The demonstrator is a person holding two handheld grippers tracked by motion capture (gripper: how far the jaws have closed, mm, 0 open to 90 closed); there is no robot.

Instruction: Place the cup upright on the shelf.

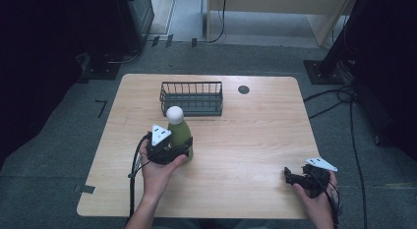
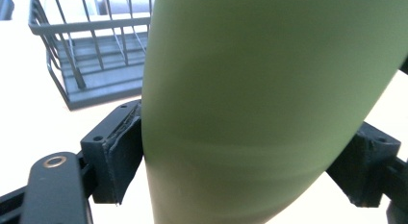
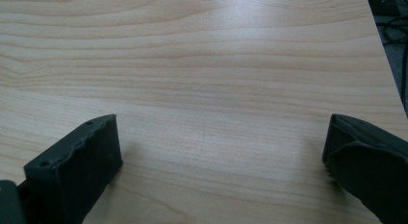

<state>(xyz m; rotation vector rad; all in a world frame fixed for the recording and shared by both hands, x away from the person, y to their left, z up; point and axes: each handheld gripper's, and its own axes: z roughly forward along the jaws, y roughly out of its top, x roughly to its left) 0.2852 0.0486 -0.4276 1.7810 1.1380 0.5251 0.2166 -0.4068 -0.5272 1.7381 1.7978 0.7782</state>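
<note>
Tongs on the left (image 1: 183,146) are clamping the smooth green bottle (image 2: 260,113), round white cap up, near the wire basket (image 1: 192,98), while the right tongs (image 3: 219,166) are resting wide open, empty, over the woodgrain table (image 1: 255,140).

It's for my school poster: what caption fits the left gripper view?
Left gripper shut on a smooth green bottle, dark wire basket behind.
</note>
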